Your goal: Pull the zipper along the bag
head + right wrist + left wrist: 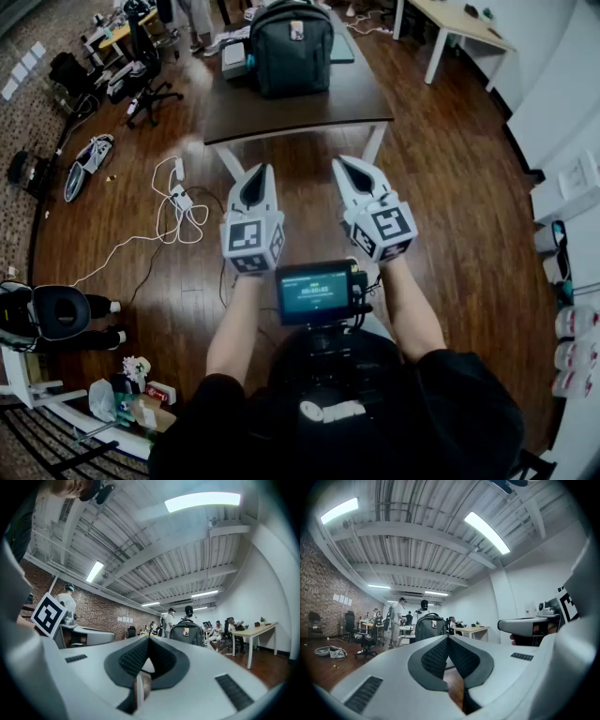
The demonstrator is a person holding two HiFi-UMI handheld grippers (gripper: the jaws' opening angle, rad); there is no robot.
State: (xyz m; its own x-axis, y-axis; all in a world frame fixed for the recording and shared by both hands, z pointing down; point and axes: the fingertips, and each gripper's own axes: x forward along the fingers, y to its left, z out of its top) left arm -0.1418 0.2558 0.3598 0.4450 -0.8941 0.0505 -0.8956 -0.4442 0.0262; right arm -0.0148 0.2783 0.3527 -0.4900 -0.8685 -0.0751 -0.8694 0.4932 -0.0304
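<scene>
Jaws first: the left gripper point(448, 637) has its pads pressed together tip to tip, with nothing between them. Same story for the right gripper point(149, 638), closed up and empty. Neither one touches anything. Both are held out level over the wood floor point(450, 187), side by side and well short of the table point(309, 111).

The bag point(291, 47) is a dark grey backpack standing upright on that dark table, front face toward the grippers. It's got a carry handle on top and a small light tag just under it. It sits well apart from both grippers, and the zipper is too small to make out from here. Just beside the bag on its left is a pale boxy thing point(234, 58), can't tell what. A few people point(398, 616) stand and sit at desks behind the table.
</scene>
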